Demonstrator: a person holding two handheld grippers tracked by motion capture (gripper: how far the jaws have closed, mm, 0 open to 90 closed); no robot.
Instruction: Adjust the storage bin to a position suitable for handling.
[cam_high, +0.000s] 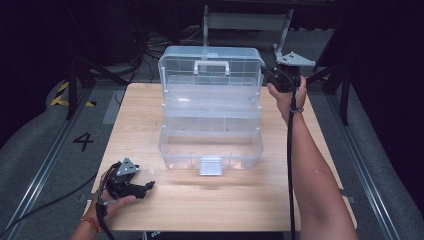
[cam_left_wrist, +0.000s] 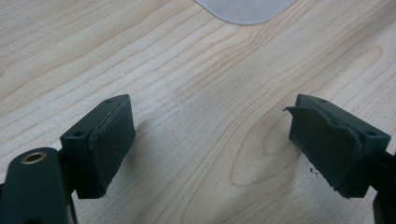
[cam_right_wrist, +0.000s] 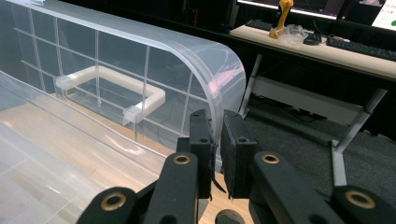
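Floor (cam_high: 30, 150) marked "4" (cam_high: 83, 141); right gripper (cam_right_wrist: 217, 140) pinches lid (cam_right_wrist: 140, 51), left gripper (cam_left_wrist: 210, 144) open.

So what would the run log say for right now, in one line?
box: open | lid: up, right gripper fingers pinch its edge | left gripper: open, empty, over table

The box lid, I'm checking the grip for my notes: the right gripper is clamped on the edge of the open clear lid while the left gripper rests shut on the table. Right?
Not quite. The left gripper is open, its jaws wide apart over the bare table, as the left gripper view shows. The rest holds: the right gripper is clamped on the edge of the open clear lid.
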